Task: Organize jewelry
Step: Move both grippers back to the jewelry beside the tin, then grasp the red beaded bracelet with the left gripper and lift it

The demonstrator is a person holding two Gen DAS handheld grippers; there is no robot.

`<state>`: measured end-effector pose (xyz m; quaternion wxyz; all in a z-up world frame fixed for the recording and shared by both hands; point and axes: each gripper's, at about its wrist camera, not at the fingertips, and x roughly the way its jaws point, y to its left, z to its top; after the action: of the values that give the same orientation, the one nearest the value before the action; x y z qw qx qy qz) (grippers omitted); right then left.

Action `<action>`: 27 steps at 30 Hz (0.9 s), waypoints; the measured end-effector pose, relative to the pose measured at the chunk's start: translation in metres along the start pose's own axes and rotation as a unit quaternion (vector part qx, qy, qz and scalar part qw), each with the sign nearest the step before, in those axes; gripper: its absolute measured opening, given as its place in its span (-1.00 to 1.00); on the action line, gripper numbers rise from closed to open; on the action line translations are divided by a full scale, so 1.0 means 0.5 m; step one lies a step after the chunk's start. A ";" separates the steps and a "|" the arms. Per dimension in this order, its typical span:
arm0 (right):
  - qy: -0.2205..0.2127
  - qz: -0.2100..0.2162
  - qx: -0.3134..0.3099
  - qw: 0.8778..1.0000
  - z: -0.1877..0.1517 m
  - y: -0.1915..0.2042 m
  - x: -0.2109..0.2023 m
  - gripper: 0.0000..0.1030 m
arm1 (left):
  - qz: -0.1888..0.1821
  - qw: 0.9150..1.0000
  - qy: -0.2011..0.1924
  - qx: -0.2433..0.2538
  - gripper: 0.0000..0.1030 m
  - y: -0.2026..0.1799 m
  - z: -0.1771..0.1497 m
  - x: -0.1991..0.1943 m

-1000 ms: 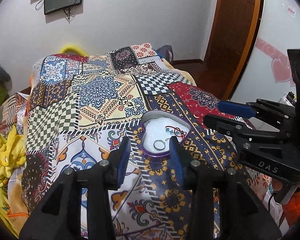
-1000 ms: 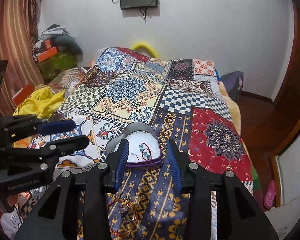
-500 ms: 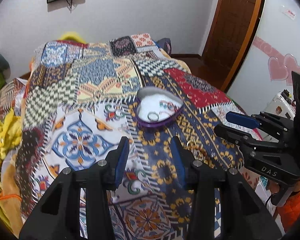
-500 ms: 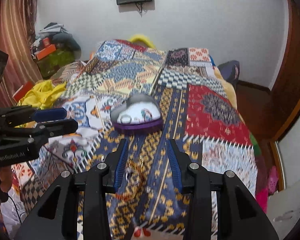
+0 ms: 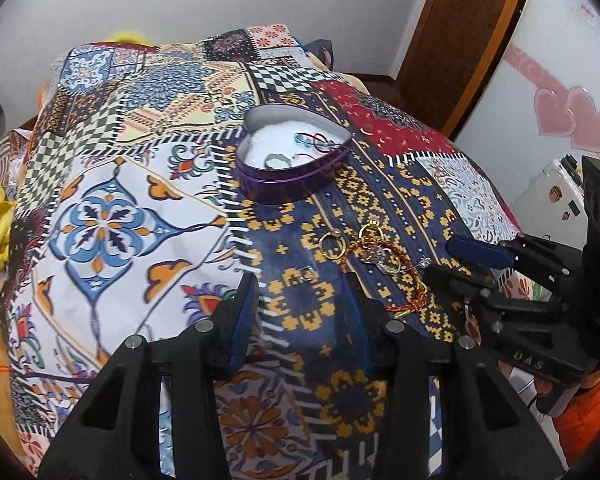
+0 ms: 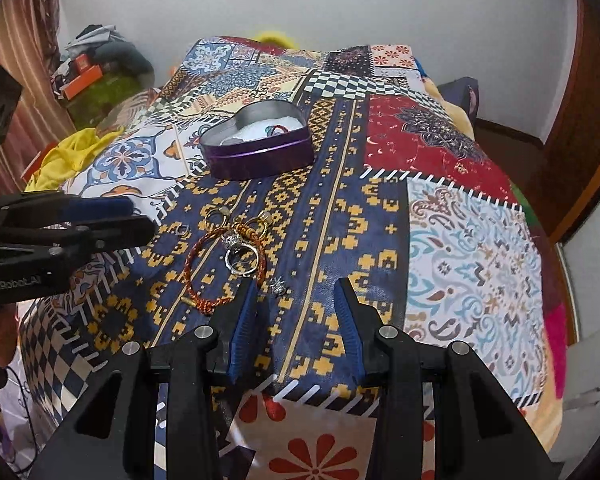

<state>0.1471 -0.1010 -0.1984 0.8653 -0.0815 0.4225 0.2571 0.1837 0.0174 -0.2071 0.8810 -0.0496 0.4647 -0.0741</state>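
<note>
**Both grippers hanging empty over the jewellery pile, tin waiting behind**

The patchwork bedspread [image 6: 472, 248] is filling both views, and on it the purple heart-shaped tin [image 6: 260, 148] is sitting open, further up the bed than the loose pieces. Inside it a few items are already lying on the white lining: a ring and a red-and-teal bracelet, as far as the left wrist view is showing.

Nearer the cameras, the loose jewellery pile [image 6: 232, 244] is lying on the navy-and-gold panel: a braided red-orange bracelet [image 6: 192, 264], gold rings [image 5: 332, 242], a silver ring [image 6: 242, 258] and a small sparkly stud [image 6: 279, 285] just beside the right gripper's left finger.

The left gripper [image 5: 300, 304] is hovering with its jaws apart, nothing between them. The right gripper [image 6: 296, 300] is likewise spread wide and empty, low over the near edge of the pile.

Judging by this, the sorting is part done and the step in hand is picking the next piece. That move is calling for a fine, low pinch on something thin and flat against soft cloth, then a carry up to the tin.

Readable writing: "GenRobot.AI" on the left gripper's body, "DAS" on the right's.
</note>
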 end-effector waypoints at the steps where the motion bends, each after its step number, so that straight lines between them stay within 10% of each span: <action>1: -0.002 0.003 -0.001 1.000 0.001 0.001 -0.002 -0.30 | -0.002 1.000 0.001 0.001 -0.18 -0.005 0.001 0.005; 11: -0.006 0.021 -0.014 1.000 -0.003 0.011 0.012 -0.77 | -0.035 0.999 0.035 -0.007 -0.53 -0.029 0.011 0.057; 27: -0.024 0.023 -0.010 0.999 0.000 0.007 -0.007 -0.82 | -0.037 0.999 0.035 0.001 -0.98 -0.040 0.011 0.074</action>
<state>0.1435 -0.0991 -0.1956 0.8681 -0.0746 0.4009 0.2831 0.2072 -0.0085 -0.2310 0.8606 -0.0633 0.4935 -0.1084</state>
